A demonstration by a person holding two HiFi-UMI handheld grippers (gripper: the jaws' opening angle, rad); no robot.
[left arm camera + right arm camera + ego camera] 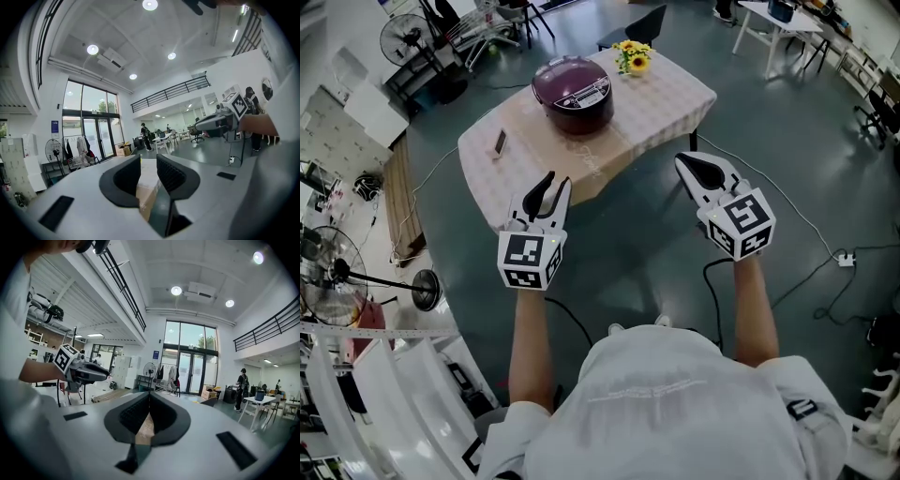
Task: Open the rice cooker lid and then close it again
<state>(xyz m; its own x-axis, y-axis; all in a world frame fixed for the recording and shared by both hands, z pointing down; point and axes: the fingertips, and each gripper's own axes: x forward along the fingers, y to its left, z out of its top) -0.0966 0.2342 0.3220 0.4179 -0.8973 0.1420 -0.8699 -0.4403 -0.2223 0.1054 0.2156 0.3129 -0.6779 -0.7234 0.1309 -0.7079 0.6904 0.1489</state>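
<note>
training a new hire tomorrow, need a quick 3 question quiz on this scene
1. True or false: the lid of the rice cooker is closed.
2. Which one has its jaws apart? A: left gripper. B: right gripper.
3. Fill in: the flowers on the table near the cooker are ____ in colour.
Key: 1 true; 2 A; 3 yellow.

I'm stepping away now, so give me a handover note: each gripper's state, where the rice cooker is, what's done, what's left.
Left gripper: jaws apart, empty, held in the air short of the table.
Right gripper: jaws together, empty, also short of the table.
Rice cooker: on the table, lid down, neither gripper touching it.
Done: nothing that shows.
Left, as it looks: open the lid, then close it.
</note>
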